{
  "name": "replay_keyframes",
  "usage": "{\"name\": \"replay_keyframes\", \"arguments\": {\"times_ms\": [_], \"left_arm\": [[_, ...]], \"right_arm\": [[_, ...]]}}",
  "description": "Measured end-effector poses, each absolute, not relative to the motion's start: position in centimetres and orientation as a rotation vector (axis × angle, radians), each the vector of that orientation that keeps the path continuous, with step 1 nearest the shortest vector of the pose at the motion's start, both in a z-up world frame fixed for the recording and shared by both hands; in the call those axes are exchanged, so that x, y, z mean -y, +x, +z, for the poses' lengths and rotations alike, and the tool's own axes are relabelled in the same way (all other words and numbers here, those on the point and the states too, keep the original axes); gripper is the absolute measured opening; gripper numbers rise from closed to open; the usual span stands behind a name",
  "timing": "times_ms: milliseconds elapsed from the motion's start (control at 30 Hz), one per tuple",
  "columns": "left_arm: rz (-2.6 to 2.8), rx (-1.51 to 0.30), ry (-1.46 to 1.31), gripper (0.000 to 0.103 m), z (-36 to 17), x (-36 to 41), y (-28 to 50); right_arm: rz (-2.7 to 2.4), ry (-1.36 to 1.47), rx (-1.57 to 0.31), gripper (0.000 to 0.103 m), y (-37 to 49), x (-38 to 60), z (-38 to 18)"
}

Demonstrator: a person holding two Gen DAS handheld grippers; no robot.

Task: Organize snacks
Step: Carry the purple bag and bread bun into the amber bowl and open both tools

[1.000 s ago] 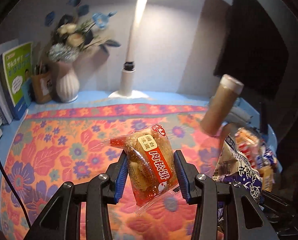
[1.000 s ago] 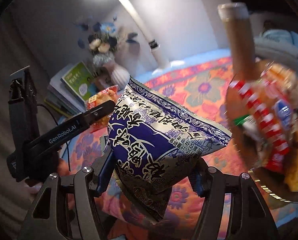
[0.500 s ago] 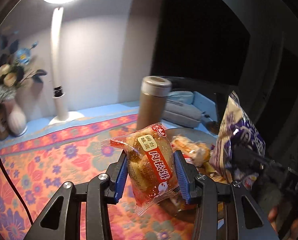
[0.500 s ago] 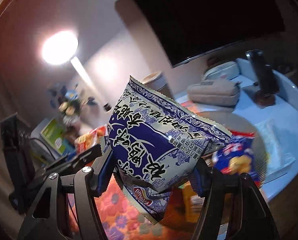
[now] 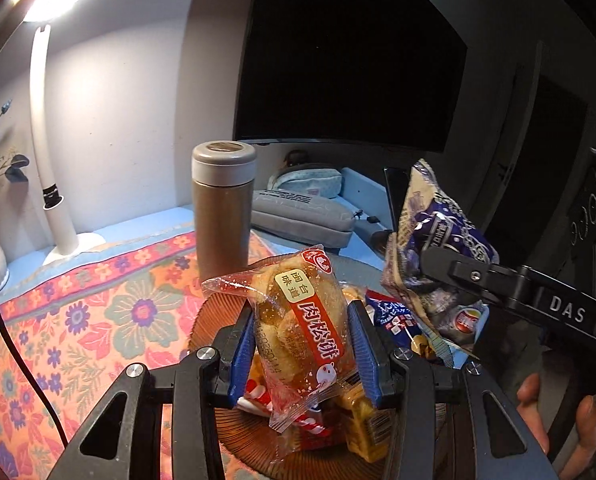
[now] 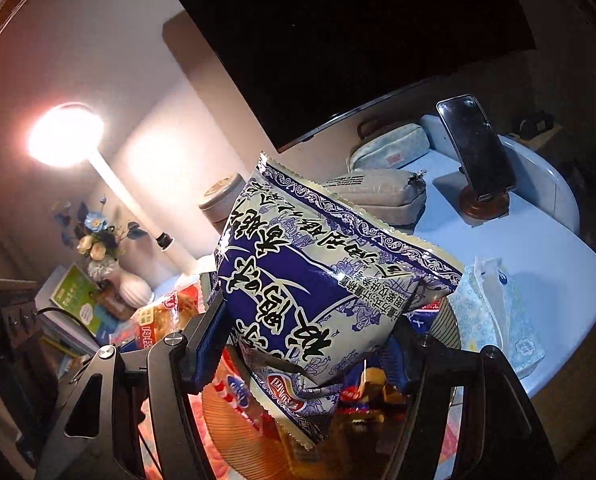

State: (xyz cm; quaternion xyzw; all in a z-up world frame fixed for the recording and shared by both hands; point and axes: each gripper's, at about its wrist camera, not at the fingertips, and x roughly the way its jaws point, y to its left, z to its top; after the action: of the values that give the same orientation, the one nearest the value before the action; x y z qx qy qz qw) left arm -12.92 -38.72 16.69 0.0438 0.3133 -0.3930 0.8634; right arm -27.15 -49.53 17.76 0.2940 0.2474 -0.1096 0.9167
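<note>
Overhead, left claw [image 5: 303, 350] grips pastry packet [image 5: 298, 324], right claw [image 6: 300, 344] grips blue bag [image 6: 318, 280], above tray [image 5: 214, 312]

— What's in your left claw [image 5: 302, 354]?

— A clear-wrapped pastry packet [image 5: 298, 320] with a red label, pinched upright between the blue pads, right over the brown ribbed plate [image 5: 214, 312].

— And your right?

— A blue-and-cream patterned snack bag [image 6: 322, 280], puffed and tilted, clamped at its lower sides, also above that plate. On the plate lie more wrapped snacks [image 5: 394, 316], heaped together.
</note>
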Motion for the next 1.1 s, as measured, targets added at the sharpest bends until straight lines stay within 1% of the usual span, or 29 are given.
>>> {"name": "replay_keyframes", "arguments": {"times_ms": [100, 167, 200, 233, 267, 300, 567, 800, 967, 1100], "left_arm": [[-0.839, -0.654, 0.098, 0.043, 16.7, 39.5, -13.2], [-0.863, -0.668, 0.106, 0.043, 16.4, 40.1, -13.1], [-0.867, -0.679, 0.116, 0.047, 16.1, 40.5, -13.1], [-0.857, -0.688, 0.126, 0.058, 15.8, 40.7, -12.9], [-0.845, -0.689, 0.132, 0.066, 15.5, 40.7, -12.8], [-0.839, -0.683, 0.131, 0.071, 15.2, 40.6, -12.7], [-0.811, -0.698, 0.109, 0.071, 14.6, 38.8, -11.8], [-0.788, -0.669, 0.113, 0.071, 15.2, 36.7, -12.0], [-0.762, -0.662, 0.078, 0.071, 15.7, 34.0, -11.8], [-0.716, -0.653, 0.043, 0.071, 16.0, 30.9, -11.4]], "right_arm": [[-0.226, 0.597, -0.521, 0.067, -26.4, 49.9, 17.6], [-0.219, 0.596, -0.543, 0.071, -25.7, 50.3, 17.3], [-0.216, 0.604, -0.553, 0.077, -25.5, 50.4, 17.2], [-0.218, 0.612, -0.553, 0.079, -25.4, 50.6, 17.0], [-0.232, 0.617, -0.542, 0.079, -25.4, 50.9, 16.9], [-0.248, 0.618, -0.542, 0.079, -25.4, 51.1, 16.7], [-0.291, 0.654, -0.528, 0.079, -26.7, 52.3, 15.9], [-0.353, 0.628, -0.452, 0.079, -28.8, 51.9, 17.6], [-0.332, 0.581, -0.42, 0.079, -29.3, 49.6, 19.3], [-0.273, 0.532, -0.448, 0.079, -28.1, 46.4, 19.6]]}}
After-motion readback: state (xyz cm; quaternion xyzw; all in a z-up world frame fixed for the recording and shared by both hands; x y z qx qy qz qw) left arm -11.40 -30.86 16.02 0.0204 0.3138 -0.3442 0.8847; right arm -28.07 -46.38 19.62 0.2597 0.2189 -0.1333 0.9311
